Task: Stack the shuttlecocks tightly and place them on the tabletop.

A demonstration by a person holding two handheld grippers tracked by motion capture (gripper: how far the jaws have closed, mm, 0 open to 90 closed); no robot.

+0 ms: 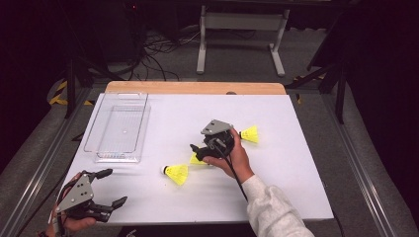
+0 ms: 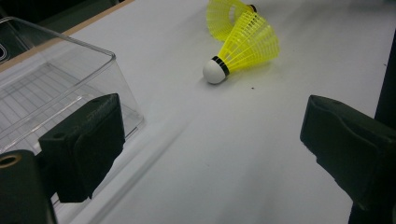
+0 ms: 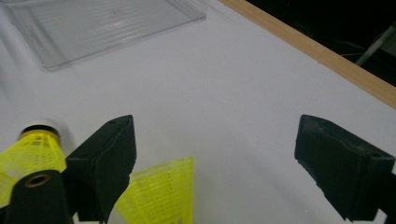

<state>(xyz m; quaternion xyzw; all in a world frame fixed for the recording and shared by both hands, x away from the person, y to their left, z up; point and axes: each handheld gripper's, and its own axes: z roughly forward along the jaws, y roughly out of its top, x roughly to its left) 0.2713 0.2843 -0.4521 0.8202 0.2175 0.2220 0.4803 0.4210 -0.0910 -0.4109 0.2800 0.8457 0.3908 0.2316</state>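
Three yellow shuttlecocks lie on the white table [image 1: 276,187]. One shuttlecock [image 1: 176,173] with a white cork rests in the middle front, also seen ahead of my left gripper [image 2: 240,49]. A second shuttlecock [image 1: 196,159] lies right under my right gripper [image 1: 201,152]; its skirt [image 3: 161,196] shows low between the open jaws, untouched. The third shuttlecock [image 1: 250,134] lies behind the hand. My right gripper [image 3: 212,158] is open. My left gripper [image 1: 114,187] rests open at the front left corner, holding nothing [image 2: 210,140].
A clear plastic tray [image 1: 118,126] stands at the back left, close beside my left gripper's left jaw [image 2: 56,84] and ahead of the right gripper [image 3: 102,23]. A wooden strip [image 1: 197,88] edges the far side of the table. Cables and a stand sit beyond.
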